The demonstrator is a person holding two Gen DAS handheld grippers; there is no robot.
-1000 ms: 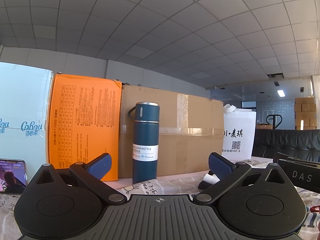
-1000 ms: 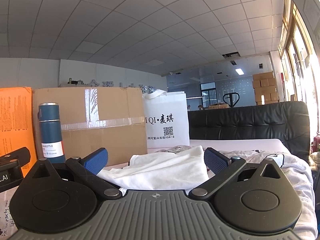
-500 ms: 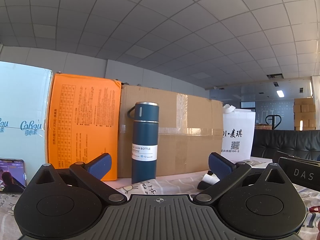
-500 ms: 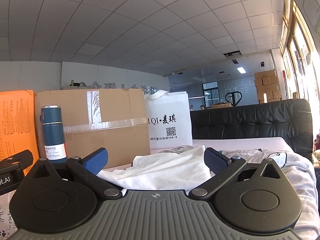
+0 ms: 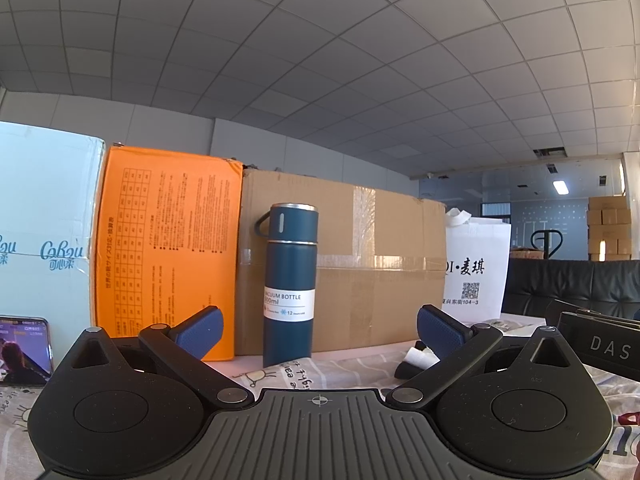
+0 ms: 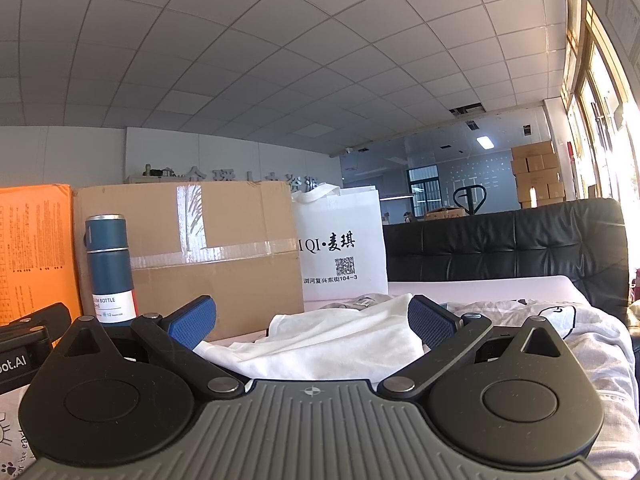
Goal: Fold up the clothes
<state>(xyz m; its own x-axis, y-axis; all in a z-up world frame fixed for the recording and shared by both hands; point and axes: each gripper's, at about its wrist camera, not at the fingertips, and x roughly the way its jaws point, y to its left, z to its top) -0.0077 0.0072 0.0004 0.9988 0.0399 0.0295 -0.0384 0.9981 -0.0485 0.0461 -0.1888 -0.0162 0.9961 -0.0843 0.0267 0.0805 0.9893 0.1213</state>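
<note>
Right claw (image 6: 311,322) spread wide, empty; white T-shirt (image 6: 332,340) lies crumpled on bench directly ahead btwn its 2 fingers, so right is nearer. Left claw (image 5: 319,330) also spread, empty, facing vacuum bottle (image 5: 290,284), no garment ahead.

Left tool (image 5: 319,330) and right tool (image 6: 312,320) level, fingers spread wide.
</note>
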